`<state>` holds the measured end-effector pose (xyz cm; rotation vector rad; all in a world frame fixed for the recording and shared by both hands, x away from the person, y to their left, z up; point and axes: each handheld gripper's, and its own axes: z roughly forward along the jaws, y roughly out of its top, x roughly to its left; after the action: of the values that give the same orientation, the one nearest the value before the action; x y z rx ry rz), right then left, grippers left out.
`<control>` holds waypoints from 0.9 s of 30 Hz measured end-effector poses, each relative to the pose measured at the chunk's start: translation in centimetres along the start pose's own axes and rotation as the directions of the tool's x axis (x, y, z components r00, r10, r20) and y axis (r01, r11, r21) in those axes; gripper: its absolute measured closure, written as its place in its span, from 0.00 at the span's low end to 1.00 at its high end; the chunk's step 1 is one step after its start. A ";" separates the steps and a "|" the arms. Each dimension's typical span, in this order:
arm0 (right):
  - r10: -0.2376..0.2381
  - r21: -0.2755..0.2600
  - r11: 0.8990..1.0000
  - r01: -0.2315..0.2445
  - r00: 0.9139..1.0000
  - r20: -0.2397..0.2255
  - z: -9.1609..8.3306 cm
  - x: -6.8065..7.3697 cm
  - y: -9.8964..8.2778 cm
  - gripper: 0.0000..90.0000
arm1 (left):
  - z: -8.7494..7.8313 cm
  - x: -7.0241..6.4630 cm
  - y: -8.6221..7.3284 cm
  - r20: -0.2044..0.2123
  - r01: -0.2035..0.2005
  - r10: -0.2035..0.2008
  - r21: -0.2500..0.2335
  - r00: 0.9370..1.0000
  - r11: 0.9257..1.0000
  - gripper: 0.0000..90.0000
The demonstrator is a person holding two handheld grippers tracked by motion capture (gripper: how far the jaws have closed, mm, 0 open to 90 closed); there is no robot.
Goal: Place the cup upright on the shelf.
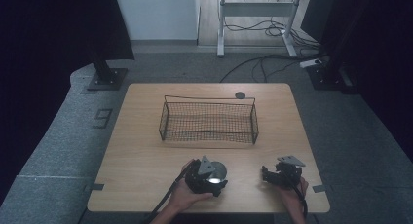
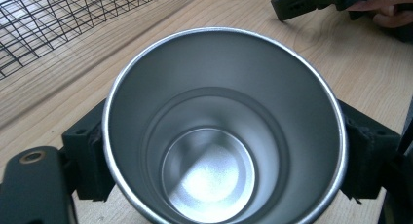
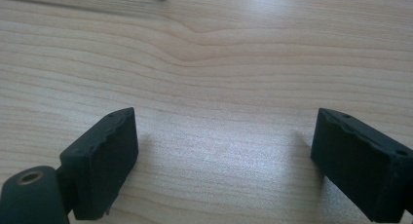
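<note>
- Here, the left gripper [image 1: 210,177] pinches a steel cup [image 2: 223,126] between its two jaws, which press against the cup's outer wall on either side.
- The cup sits near the front edge of the wooden table [image 1: 141,156], its open mouth facing the left gripper view.
- The right gripper [image 1: 272,175] rests low over bare wood, its jaws spread wide with nothing between them.
- A wire mesh basket [image 1: 208,121] stands behind both grippers, well apart from the cup.
</note>
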<state>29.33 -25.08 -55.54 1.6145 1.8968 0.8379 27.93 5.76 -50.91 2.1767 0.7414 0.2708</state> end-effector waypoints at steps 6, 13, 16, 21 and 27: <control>0.000 0.000 1.000 0.000 1.000 0.000 0.0 0.0 0.0 0.11 | -0.1 0.1 0.0 0.010 -0.002 0.002 0.004 1.000 1.000 0.17; 0.001 0.000 1.000 -0.001 1.000 -0.001 0.0 0.0 0.0 0.11 | -0.6 0.3 0.0 0.016 -0.006 0.006 -0.004 1.000 1.000 0.17; 0.001 0.001 1.000 -0.001 1.000 -0.001 0.0 0.0 0.0 0.11 | -1.2 0.3 0.1 0.026 -0.002 0.003 -0.022 1.000 1.000 0.17; 0.001 0.001 1.000 -0.001 1.000 -0.001 0.0 0.0 0.0 0.11 | -1.9 0.2 0.4 0.035 -0.013 0.015 -0.042 0.999 0.999 0.17; 0.001 0.001 1.000 -0.001 1.000 -0.001 0.0 0.0 0.0 0.11 | -2.5 0.3 0.7 0.051 -0.020 0.022 -0.053 0.998 0.998 0.17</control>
<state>29.36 -25.06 -55.53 1.6155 1.8974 0.8383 27.43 7.17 -48.82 2.1350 0.6758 0.2416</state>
